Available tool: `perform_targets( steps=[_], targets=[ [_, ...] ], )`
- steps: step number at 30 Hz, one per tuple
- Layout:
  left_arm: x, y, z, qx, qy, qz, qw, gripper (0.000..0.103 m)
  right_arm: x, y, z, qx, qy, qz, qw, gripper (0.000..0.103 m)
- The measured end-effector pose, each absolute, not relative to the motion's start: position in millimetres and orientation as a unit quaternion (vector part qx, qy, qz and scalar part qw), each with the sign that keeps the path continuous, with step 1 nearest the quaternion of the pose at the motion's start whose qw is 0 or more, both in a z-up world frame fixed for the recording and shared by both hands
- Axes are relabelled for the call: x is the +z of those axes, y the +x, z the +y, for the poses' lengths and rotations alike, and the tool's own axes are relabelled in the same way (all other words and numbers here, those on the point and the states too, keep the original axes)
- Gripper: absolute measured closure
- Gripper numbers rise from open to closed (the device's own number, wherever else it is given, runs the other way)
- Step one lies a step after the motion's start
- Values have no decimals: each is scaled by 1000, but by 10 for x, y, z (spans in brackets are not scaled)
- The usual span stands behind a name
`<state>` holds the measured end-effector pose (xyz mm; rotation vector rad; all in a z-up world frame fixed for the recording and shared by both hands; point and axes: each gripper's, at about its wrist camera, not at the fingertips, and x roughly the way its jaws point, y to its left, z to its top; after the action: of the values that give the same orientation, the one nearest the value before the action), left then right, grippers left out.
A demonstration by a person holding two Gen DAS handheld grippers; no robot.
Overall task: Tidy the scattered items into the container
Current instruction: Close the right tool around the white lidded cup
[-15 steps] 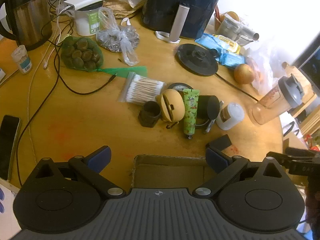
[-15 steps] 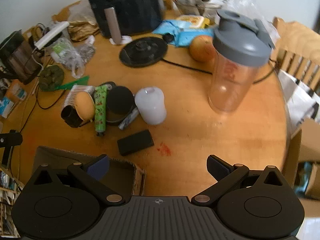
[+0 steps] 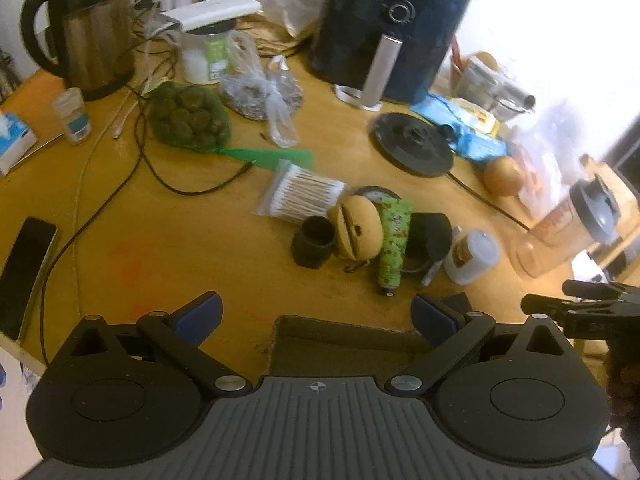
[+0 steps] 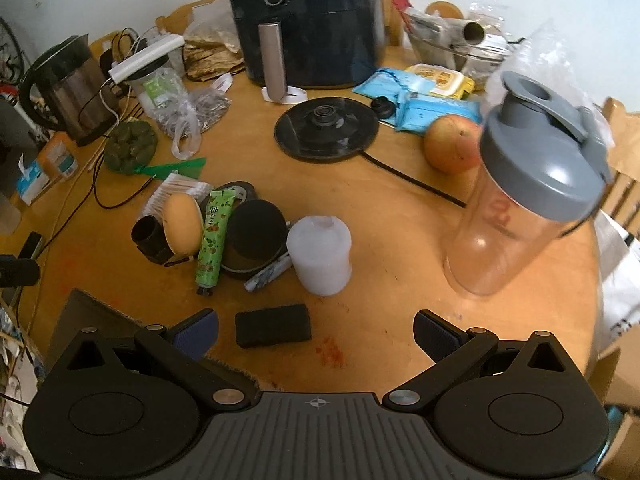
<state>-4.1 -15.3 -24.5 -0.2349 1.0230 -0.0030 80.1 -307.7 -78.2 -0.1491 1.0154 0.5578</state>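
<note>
A cardboard box point(image 3: 344, 340) sits at the near table edge, under my open, empty left gripper point(image 3: 316, 316); it also shows in the right wrist view point(image 4: 92, 316). Beyond it lies a cluster: cotton swabs point(image 3: 300, 194), a dark cup point(image 3: 314, 240), a tan round case point(image 3: 358, 226), a green tube point(image 3: 394, 242), a black round object point(image 3: 430, 236) and a white jar point(image 3: 472, 256). A small black block point(image 4: 273, 325) lies just ahead of my open, empty right gripper point(image 4: 316, 330), with the white jar point(image 4: 320, 256) behind it.
A shaker bottle point(image 4: 524, 216) stands right, near an orange fruit point(image 4: 450, 144). At the back stand an air fryer point(image 4: 308, 20), a kettle base point(image 4: 326, 132) and a kettle point(image 3: 88, 32). A phone point(image 3: 24, 272), cables and a green net bag point(image 3: 188, 120) lie left.
Both grippers have moved slightly, so the views shifted a little. Both stay open and empty; no item has moved.
</note>
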Motion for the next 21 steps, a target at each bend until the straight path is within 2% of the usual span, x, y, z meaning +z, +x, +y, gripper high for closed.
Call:
perform_targets(
  steps=[16, 18, 21],
  targets=[
    [-304, -293, -66, 50, -135, 503, 852, 0, -1126, 1200, -2837, 266, -94, 465, 839, 2],
    [-306, -320, -48, 56, -138, 505, 850, 0, -1169, 1250, -2807, 265, -101, 461, 841, 11],
    [-309, -355, -24, 63, -141, 506, 848, 0, -1229, 1294, -2735, 274, -122, 452, 840, 15]
  ],
)
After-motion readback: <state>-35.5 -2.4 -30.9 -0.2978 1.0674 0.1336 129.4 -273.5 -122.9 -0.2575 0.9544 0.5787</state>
